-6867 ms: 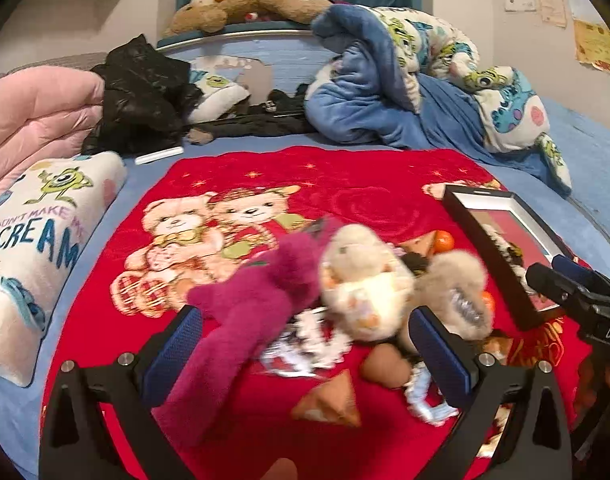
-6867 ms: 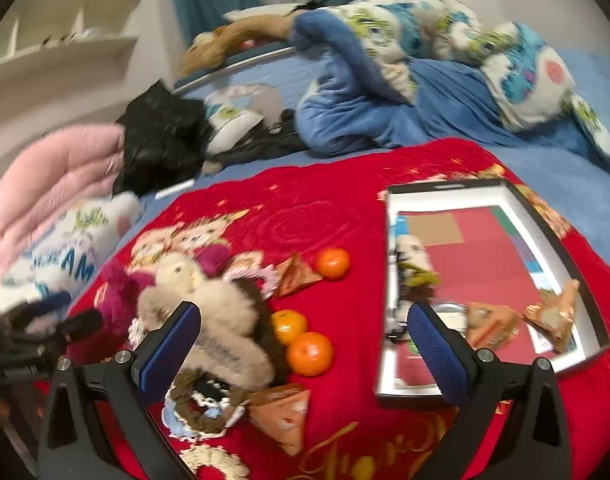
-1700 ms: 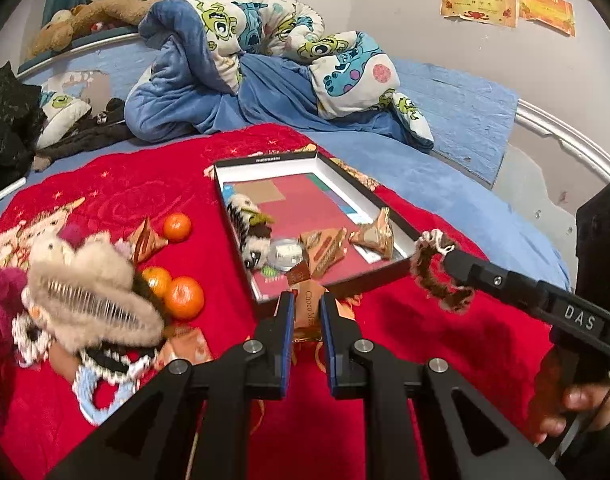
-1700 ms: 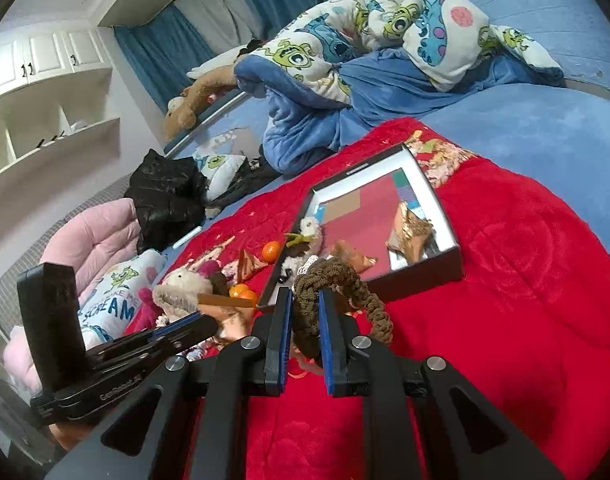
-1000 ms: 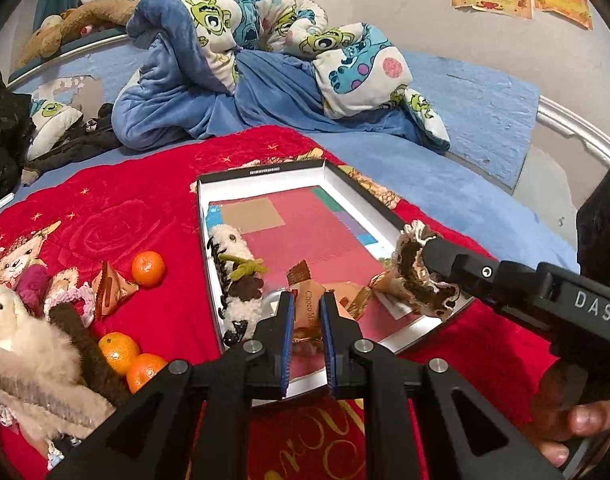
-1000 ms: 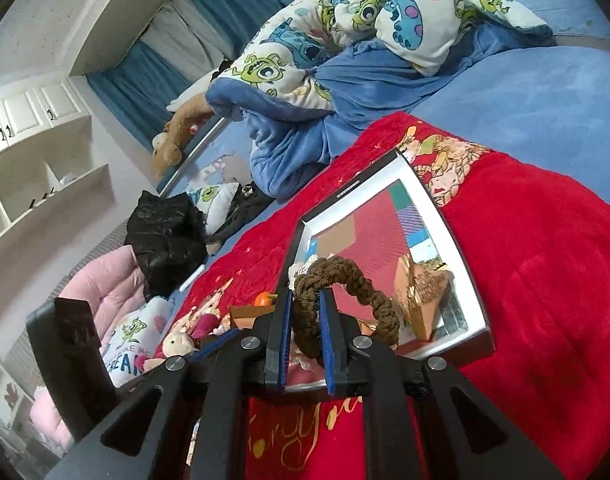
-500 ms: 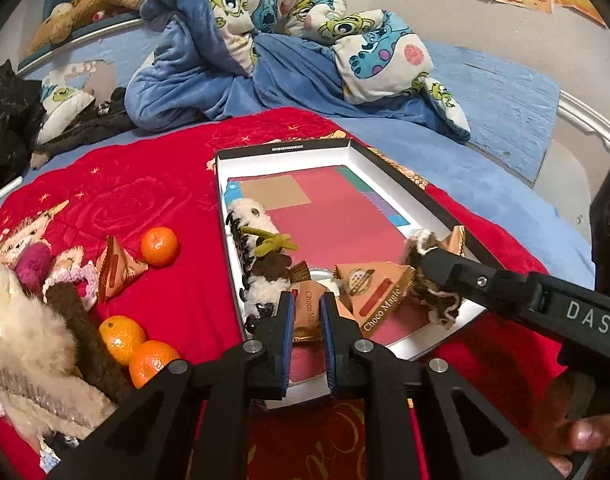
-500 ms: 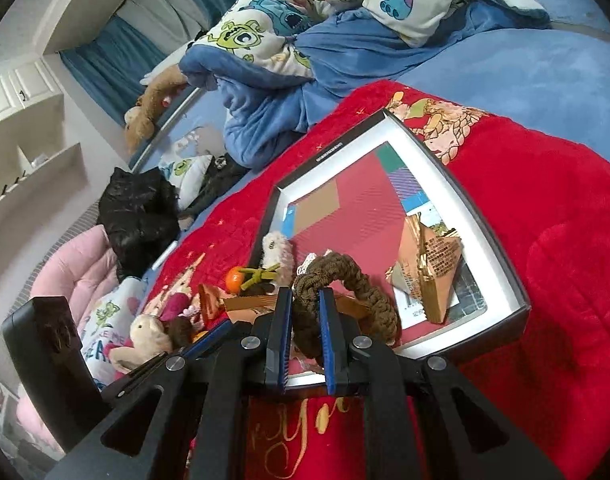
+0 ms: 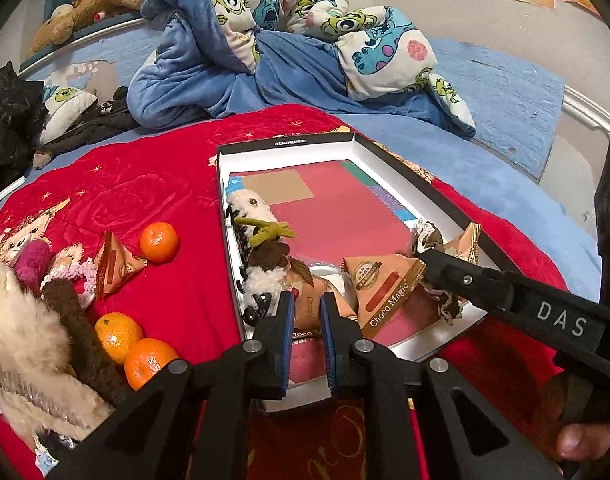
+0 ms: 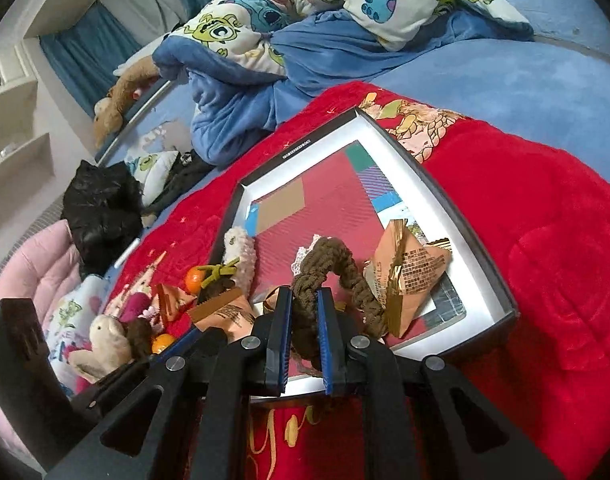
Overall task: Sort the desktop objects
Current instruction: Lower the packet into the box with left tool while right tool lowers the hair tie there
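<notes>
Left wrist view: the left gripper [image 9: 307, 312] is clamped on a brown snack packet [image 9: 309, 309], long axis running away from the camera, over the near end of the box [image 9: 389, 160]. Since 0.5 s ago it has sunk closer to the box floor.

Right wrist view: the right gripper [image 10: 304, 312] pinches a brown braided scrunchie [image 10: 325, 268], its loop arching rightward, now lower among the packets in the box [image 10: 445, 200].

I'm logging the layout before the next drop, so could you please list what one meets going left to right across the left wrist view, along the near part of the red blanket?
Fluffy cream hair clip → pair of oranges → left gripper, shut on a Choco snack packet → Choco Magic packet → right gripper.
</notes>
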A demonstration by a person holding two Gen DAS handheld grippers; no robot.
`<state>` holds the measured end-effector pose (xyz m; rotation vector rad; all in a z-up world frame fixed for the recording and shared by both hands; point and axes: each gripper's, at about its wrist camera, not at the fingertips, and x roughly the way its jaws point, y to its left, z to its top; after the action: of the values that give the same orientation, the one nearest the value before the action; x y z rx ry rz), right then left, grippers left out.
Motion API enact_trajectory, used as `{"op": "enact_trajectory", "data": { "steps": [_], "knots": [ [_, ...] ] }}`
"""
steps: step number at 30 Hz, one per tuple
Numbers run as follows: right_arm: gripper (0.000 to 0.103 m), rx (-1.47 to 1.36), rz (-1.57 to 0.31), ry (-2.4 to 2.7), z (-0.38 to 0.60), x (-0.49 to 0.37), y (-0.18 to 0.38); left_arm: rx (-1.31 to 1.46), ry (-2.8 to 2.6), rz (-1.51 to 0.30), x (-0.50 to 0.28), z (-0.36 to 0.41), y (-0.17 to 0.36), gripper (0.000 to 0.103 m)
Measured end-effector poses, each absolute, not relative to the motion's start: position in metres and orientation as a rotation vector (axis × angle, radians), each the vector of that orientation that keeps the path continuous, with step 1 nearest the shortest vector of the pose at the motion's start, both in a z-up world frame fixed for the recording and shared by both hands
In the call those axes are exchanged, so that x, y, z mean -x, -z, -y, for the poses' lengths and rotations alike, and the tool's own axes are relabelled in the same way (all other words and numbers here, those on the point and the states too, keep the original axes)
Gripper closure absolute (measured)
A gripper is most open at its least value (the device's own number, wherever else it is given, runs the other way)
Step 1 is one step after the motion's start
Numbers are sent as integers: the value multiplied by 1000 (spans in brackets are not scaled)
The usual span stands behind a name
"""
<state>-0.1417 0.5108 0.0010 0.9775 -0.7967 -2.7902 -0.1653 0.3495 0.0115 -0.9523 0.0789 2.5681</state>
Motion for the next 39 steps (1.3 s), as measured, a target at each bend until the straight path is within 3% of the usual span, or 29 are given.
{"op": "enact_trajectory", "data": {
  "steps": [28,29,31,33,35,38,39],
  "knots": [
    [88,-989,782,2795,-508,140,-2,960,-2559,-77,165,-350,-8,86],
    [87,-986,783,2792,-508,140,-2,953,-2561,-82,164,-350,-8,84],
    [81,-978,780,2776,-507,139,-3,931,-2570,-99,158,-350,-9,66],
    [63,-948,761,2776,-505,135,-8,907,-2571,-103,155,-350,-10,57],
    [30,-928,735,2789,-502,133,-12,898,-2566,-100,154,-350,-12,46],
    [23,-931,722,2792,-500,133,-13,867,-2521,-92,150,-350,-15,6],
    [20,-930,719,2797,-500,133,-14,851,-2545,-116,147,-352,-16,0]
  ]
}}
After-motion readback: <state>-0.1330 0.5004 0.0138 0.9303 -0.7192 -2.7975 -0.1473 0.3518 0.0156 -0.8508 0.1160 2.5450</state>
